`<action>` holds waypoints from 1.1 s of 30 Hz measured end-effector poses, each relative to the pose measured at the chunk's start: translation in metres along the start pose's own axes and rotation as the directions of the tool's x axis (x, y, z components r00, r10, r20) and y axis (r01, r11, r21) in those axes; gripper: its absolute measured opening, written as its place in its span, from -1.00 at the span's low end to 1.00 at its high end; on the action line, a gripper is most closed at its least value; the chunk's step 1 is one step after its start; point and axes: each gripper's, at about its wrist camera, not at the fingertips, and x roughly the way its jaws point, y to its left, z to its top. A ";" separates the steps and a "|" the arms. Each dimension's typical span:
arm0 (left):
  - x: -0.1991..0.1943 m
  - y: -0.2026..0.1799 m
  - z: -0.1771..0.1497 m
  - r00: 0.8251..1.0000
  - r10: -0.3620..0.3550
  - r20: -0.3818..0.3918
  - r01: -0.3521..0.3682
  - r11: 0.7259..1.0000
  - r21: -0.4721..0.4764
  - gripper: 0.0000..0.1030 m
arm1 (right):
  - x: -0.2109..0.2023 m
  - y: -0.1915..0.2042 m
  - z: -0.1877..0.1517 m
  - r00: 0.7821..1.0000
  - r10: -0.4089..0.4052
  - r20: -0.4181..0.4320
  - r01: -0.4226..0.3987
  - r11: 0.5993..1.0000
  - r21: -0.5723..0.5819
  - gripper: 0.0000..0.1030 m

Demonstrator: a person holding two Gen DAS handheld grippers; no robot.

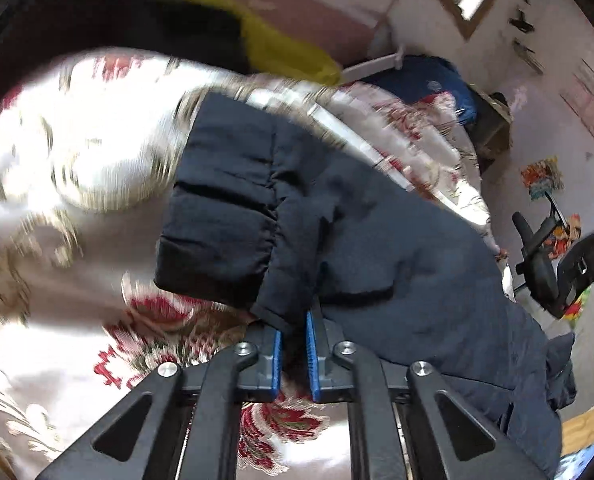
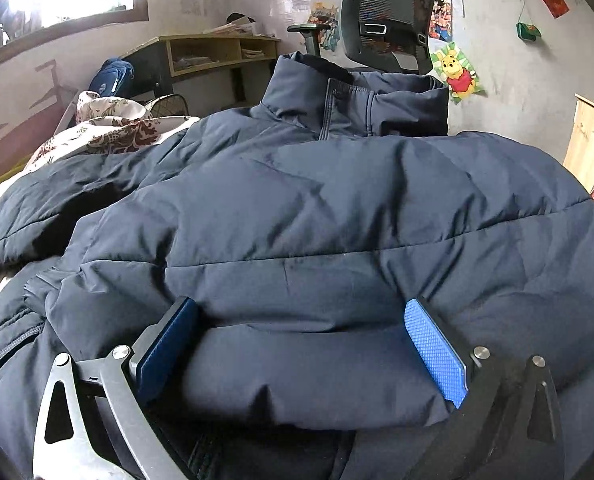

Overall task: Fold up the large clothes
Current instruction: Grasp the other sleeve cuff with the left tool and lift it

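Left wrist view: the left gripper [image 1: 294, 334] sits at the lower centre of the frame, its blue pads [image 1: 311, 354] drawn close together and pinching a fold of the dark navy padded jacket [image 1: 377, 248] just beside the sleeve cuff [image 1: 217, 232]. The jacket runs from the centre to the lower right, lying on a floral bedspread [image 1: 77, 152] that fills the left half.

Right wrist view: the right gripper [image 2: 303, 344] is at the bottom, fingers spread wide, with a puffy roll of the jacket [image 2: 297, 216] lying between the pads; whether they press on it cannot be told. The jacket fills most of the frame, collar [image 2: 337, 96] at upper centre, an office chair [image 2: 389, 16] behind it.
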 end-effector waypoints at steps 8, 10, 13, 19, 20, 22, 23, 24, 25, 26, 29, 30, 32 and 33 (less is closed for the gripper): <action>-0.088 -0.082 0.025 0.979 -0.054 0.198 0.018 0.984 0.179 -0.86 | -0.025 -0.013 0.006 0.994 0.095 0.058 -0.100 0.992 0.082 0.97; -0.107 -0.101 0.025 0.970 -0.097 0.224 0.050 0.977 0.207 -0.86 | -0.046 -0.025 0.010 0.987 0.123 0.104 -0.136 0.982 0.130 0.98; -0.136 -0.143 0.019 0.951 -0.191 0.245 0.121 0.954 0.275 -0.86 | -0.067 -0.041 0.016 0.982 0.135 0.129 -0.153 0.979 0.138 0.98; -0.174 -0.231 -0.018 0.901 -0.381 0.207 0.265 0.861 0.433 -0.86 | -0.103 -0.092 0.021 0.981 0.077 0.179 -0.110 0.976 0.187 0.98; -0.179 -0.249 -0.029 0.890 -0.416 0.185 0.292 0.833 0.469 -0.86 | -0.107 -0.099 0.021 0.981 0.069 0.183 -0.106 0.974 0.201 0.98; -0.184 -0.271 -0.048 0.876 -0.461 0.144 0.332 0.792 0.513 -0.86 | -0.116 -0.121 0.019 0.980 0.053 0.193 -0.100 0.964 0.245 0.98; -0.186 -0.282 -0.059 0.869 -0.480 0.117 0.353 0.769 0.533 -0.86 | -0.119 -0.130 0.018 0.980 0.045 0.196 -0.096 0.961 0.260 0.98; -0.186 -0.294 -0.067 0.863 -0.496 0.092 0.371 0.748 0.550 -0.86 | -0.123 -0.139 0.017 0.980 0.033 0.196 -0.088 0.957 0.275 0.98; -0.187 -0.301 -0.075 0.858 -0.508 0.072 0.386 0.732 0.561 -0.86 | -0.126 -0.148 0.014 0.981 0.017 0.193 -0.074 0.954 0.292 0.98; -0.186 -0.313 -0.089 0.848 -0.529 0.035 0.413 0.702 0.581 -0.86 | -0.128 -0.155 0.012 0.982 0.002 0.187 -0.060 0.950 0.307 0.98; -0.186 -0.335 -0.125 0.828 -0.559 -0.031 0.451 0.633 0.629 -0.86 | -0.134 -0.174 0.005 0.983 -0.014 0.181 -0.051 0.936 0.349 0.98; -0.184 -0.342 -0.136 0.824 -0.564 -0.053 0.459 0.611 0.645 -0.86 | -0.136 -0.181 0.002 0.984 -0.016 0.179 -0.050 0.933 0.356 0.98; -0.185 -0.349 -0.163 0.818 -0.566 -0.103 0.479 0.571 0.667 -0.86 | -0.138 -0.192 -0.002 0.984 -0.028 0.177 -0.038 0.933 0.358 0.98; -0.183 -0.354 -0.178 0.814 -0.563 -0.139 0.493 0.545 0.678 -0.86 | -0.140 -0.196 -0.004 0.984 -0.034 0.177 -0.033 0.932 0.361 0.98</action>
